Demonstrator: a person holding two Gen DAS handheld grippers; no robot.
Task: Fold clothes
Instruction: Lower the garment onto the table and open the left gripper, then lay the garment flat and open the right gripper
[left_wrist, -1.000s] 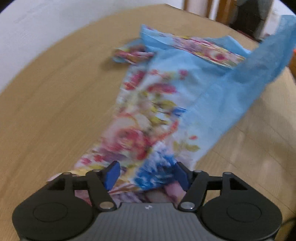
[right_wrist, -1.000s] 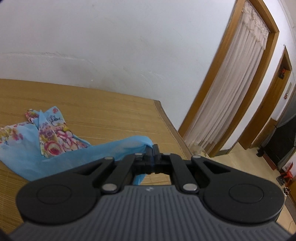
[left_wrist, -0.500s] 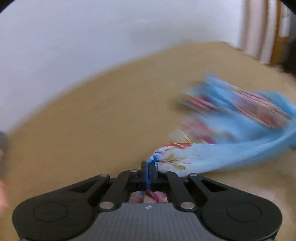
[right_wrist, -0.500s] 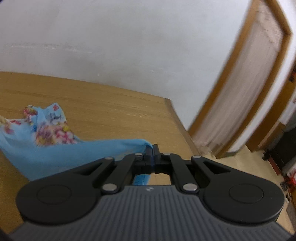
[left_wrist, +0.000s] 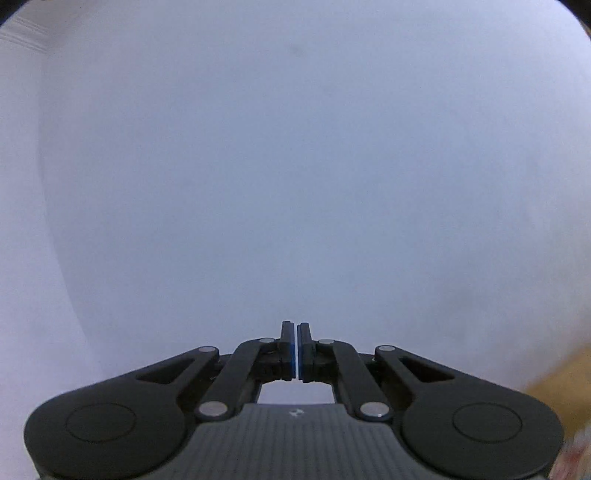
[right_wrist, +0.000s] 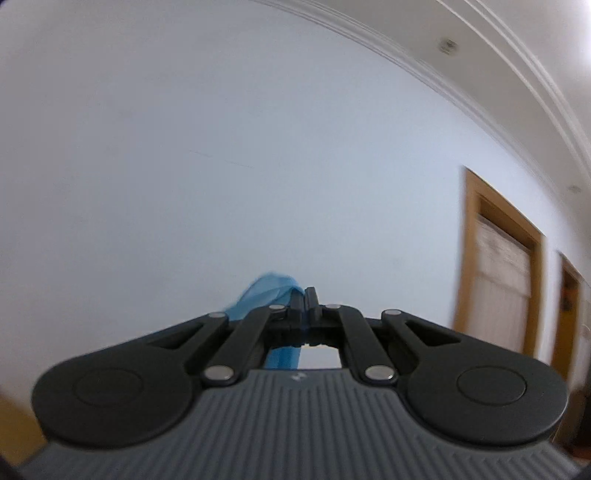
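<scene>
The right gripper (right_wrist: 305, 295) pinches 1 edge of the blue cloth (right_wrist: 266, 295), which bunches left of its jaws, raised toward the wall, probably so it hangs straight for folding. The left gripper (left_wrist: 296, 328) is closed, with no cloth visible between its pads.

Left hand-held gripper (left_wrist: 296, 326) matte black, ribbed grey housing, silver pivot screws, blue pad faces, round side discs, right hand-held gripper (right_wrist: 305, 293) same build, small white logo on housing

White wall (right_wrist: 258, 147), wooden doorframe (right_wrist: 469, 251)
</scene>
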